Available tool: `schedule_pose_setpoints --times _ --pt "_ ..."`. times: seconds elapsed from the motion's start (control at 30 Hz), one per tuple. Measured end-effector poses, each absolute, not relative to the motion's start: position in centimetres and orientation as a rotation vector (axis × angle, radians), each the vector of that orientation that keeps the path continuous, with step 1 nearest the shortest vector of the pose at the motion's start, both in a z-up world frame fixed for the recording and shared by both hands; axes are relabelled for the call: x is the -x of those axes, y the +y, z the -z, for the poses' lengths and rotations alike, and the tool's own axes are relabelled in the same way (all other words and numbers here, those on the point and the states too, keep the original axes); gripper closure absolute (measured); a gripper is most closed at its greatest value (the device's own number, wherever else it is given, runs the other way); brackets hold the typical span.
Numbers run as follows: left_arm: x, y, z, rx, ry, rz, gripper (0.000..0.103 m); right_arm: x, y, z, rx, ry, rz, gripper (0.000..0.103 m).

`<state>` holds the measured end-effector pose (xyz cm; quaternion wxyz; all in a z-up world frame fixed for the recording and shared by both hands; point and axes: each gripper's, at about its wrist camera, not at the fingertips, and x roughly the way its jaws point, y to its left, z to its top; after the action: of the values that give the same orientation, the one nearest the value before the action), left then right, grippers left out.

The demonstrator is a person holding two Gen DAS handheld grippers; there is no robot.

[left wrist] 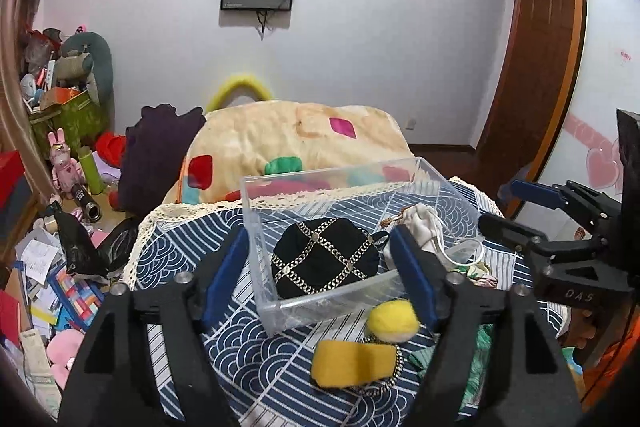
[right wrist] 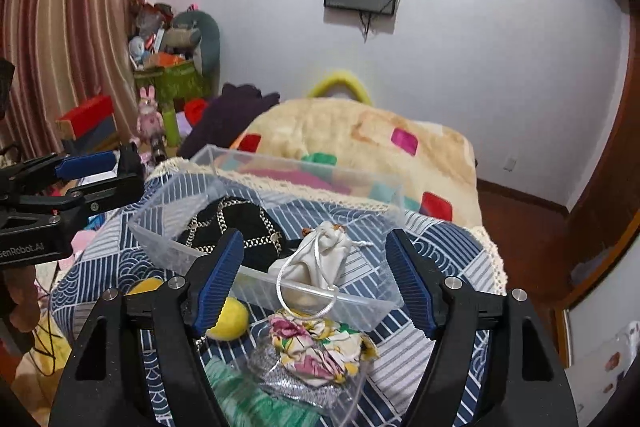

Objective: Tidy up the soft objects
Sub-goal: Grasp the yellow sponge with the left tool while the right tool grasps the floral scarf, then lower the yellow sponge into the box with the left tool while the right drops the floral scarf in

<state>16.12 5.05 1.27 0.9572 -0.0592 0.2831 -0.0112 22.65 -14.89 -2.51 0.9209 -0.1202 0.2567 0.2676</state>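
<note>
Left gripper [left wrist: 320,267]: fingers spread wide, holding nothing, raised above the blue patterned cloth [left wrist: 192,259]. Its left finger lies outside the left wall of the clear plastic bin [left wrist: 256,227]; its right finger is seen over the bin's right part. The cloth's lace edge lies left of and beyond the fingers.

Clear plastic bin, straight ahead between the left gripper's fingers: holds a black chain-trimmed pouch [left wrist: 324,263] at its left end and a white drawstring pouch [right wrist: 324,259] at its right end, the cord draped over the near wall.

On the cloth nearer than the bin: yellow pom-pom [left wrist: 392,319] touching a yellow felt piece [left wrist: 352,363], by the left gripper's right finger.

Right gripper [right wrist: 316,279]: fingers spread wide, empty; floral fabric bundle [right wrist: 320,347] lies low between its fingers, just outside the bin's near wall; green fabric [right wrist: 248,399] closer still.
</note>
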Motion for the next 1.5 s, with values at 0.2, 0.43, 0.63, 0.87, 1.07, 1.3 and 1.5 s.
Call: schedule_pose_setpoints --times 0.2,0.43,0.63,0.87,1.07,1.3,1.5 --pt "-14.2 4.6 -0.5 0.104 0.565 0.014 0.027 -21.6 -16.3 3.1 0.215 0.517 -0.541 0.032" --pt "-12.8 3.4 2.7 0.076 0.605 0.021 0.027 -21.0 -17.5 5.9 0.192 0.564 -0.522 0.032" --pt "-12.3 2.2 5.1 0.074 0.651 0.049 0.027 -20.7 -17.8 8.3 0.181 0.61 -0.527 0.033" --pt "-12.8 1.3 7.7 0.083 0.705 0.063 0.027 -21.0 -18.1 10.3 0.139 0.653 -0.535 0.037" --pt "-13.2 0.7 8.8 0.094 0.732 0.083 0.027 -21.3 -17.8 10.6 0.141 0.663 -0.54 0.061" --pt "-13.3 0.8 9.2 0.075 0.72 0.065 0.03 -21.3 -17.8 11.0 0.127 0.671 -0.554 0.082" --pt "-12.7 0.5 9.4 0.053 0.704 0.071 0.042 -20.3 -17.9 10.3 0.123 0.644 -0.563 0.089"
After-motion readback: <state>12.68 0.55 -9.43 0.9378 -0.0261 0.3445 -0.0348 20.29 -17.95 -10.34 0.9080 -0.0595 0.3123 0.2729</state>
